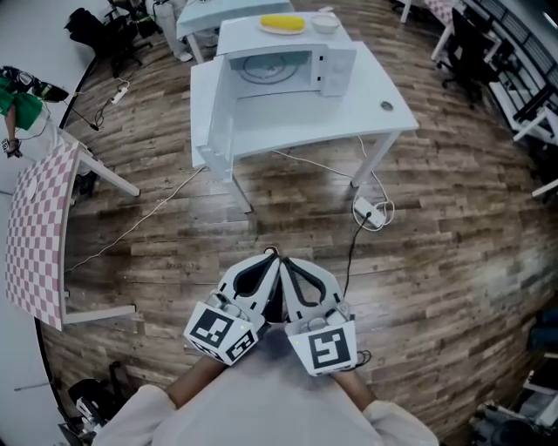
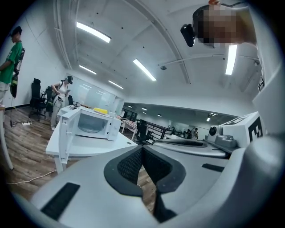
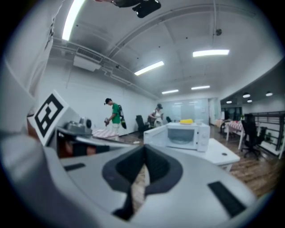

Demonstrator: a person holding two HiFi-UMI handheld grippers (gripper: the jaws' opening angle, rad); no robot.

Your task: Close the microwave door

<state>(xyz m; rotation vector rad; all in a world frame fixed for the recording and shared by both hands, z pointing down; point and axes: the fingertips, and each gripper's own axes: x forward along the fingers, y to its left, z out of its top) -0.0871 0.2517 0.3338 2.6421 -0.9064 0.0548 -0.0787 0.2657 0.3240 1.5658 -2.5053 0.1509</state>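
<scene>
A white microwave (image 1: 279, 65) stands on a white table (image 1: 349, 118) far ahead of me, and its door (image 1: 221, 113) hangs open to the left. The left gripper view shows the microwave (image 2: 95, 124) and its open door (image 2: 63, 138) small at the left. In the right gripper view the microwave (image 3: 185, 136) sits at centre right. My left gripper (image 1: 270, 259) and right gripper (image 1: 286, 261) are held close to my body over the wood floor, side by side with tips nearly touching. Both are shut on nothing, well short of the microwave. Their jaws meet in each gripper's own view, left gripper (image 2: 142, 149) and right gripper (image 3: 143, 151).
A yellow item on a plate (image 1: 282, 23) and a white bowl (image 1: 325, 23) rest on top of the microwave. A power strip (image 1: 366, 212) with cables lies on the floor by the table leg. A pink checkered table (image 1: 39, 226) stands left. People (image 3: 115, 113) stand far off.
</scene>
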